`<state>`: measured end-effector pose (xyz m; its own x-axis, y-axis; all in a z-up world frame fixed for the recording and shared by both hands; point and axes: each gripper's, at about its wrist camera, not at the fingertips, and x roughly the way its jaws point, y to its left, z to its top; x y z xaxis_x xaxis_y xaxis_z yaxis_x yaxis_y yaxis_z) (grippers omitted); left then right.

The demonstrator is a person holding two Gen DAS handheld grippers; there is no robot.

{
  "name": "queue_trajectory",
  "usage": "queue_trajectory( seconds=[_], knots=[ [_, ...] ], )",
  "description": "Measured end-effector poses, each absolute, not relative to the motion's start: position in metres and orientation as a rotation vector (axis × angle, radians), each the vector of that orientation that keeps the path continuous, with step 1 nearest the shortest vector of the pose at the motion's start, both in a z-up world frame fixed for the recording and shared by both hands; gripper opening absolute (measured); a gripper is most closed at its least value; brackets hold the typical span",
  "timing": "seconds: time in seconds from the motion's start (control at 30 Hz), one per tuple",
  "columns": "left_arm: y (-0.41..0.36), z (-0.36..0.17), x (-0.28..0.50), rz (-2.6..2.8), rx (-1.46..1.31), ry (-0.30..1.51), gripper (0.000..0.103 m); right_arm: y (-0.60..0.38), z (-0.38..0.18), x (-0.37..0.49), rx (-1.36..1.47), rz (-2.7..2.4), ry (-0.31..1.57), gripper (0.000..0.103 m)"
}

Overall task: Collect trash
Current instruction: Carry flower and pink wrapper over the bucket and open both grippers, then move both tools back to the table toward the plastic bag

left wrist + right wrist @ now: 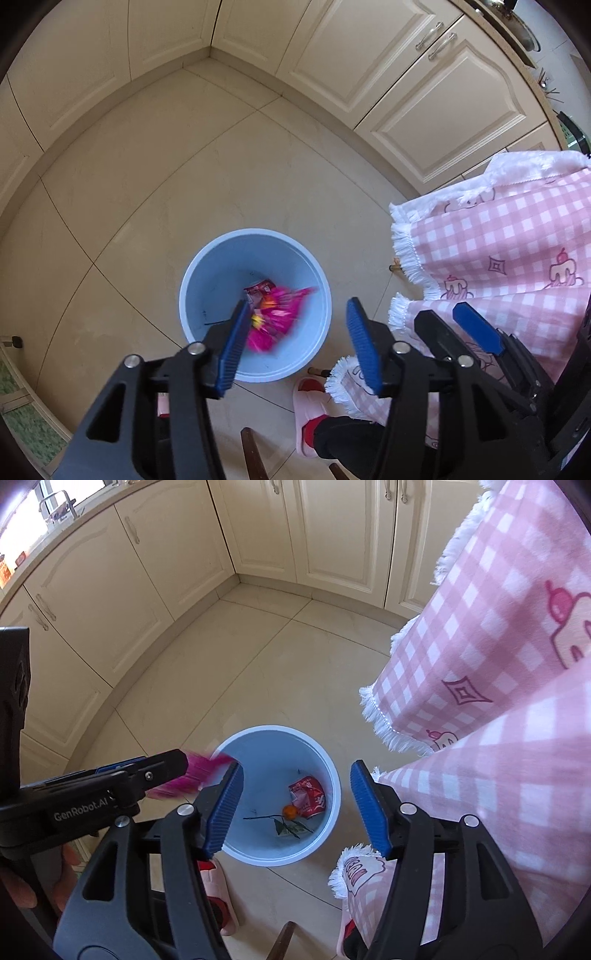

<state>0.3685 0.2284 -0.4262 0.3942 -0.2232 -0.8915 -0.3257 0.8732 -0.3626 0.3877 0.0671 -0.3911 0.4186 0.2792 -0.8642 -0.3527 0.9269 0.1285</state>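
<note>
A light blue bin point(207, 280) stands on the tiled floor; it also shows in the right wrist view point(328, 771). A bright pink wrapper point(275, 319) is blurred in mid-air over the bin, just beyond my open left gripper point(295, 345); it also shows in the right wrist view point(201, 775). The left gripper holds nothing. In the bin lie a red crumpled wrapper point(308, 797), a small orange fruit point(290, 811) and a leafy twig point(284, 825). My right gripper point(297, 806) is open and empty above the bin's near rim.
A pink checked tablecloth with white fringe point(498, 258) hangs at the right, also in the right wrist view point(498, 657). Cream cabinets point(388, 74) line the corner behind. The person's pink slippers point(308, 417) stand near the bin. A wooden chair part point(253, 454) is at the bottom.
</note>
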Motion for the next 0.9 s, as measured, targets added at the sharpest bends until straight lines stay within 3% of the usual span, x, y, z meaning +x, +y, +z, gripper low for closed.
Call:
queue_trajectory(
  seconds=[0.43, 0.6, 0.9],
  knots=[
    [0.236, -0.349, 0.315, 0.108, -0.535, 1.05, 0.056, 0.075, -0.319, 0.347, -0.058, 0.491, 0.988, 0.062],
    [0.233, -0.286, 0.284, 0.124, -0.495, 0.937, 0.056, 0.072, -0.261, 0.313, -0.07, 0.538, 0.866, 0.062],
    [0.173, -0.166, 0.238, 0.028, -0.384, 0.681, 0.067, -0.007, -0.149, 0.26, -0.021, 0.457, 0.592, 0.068]
  ],
)
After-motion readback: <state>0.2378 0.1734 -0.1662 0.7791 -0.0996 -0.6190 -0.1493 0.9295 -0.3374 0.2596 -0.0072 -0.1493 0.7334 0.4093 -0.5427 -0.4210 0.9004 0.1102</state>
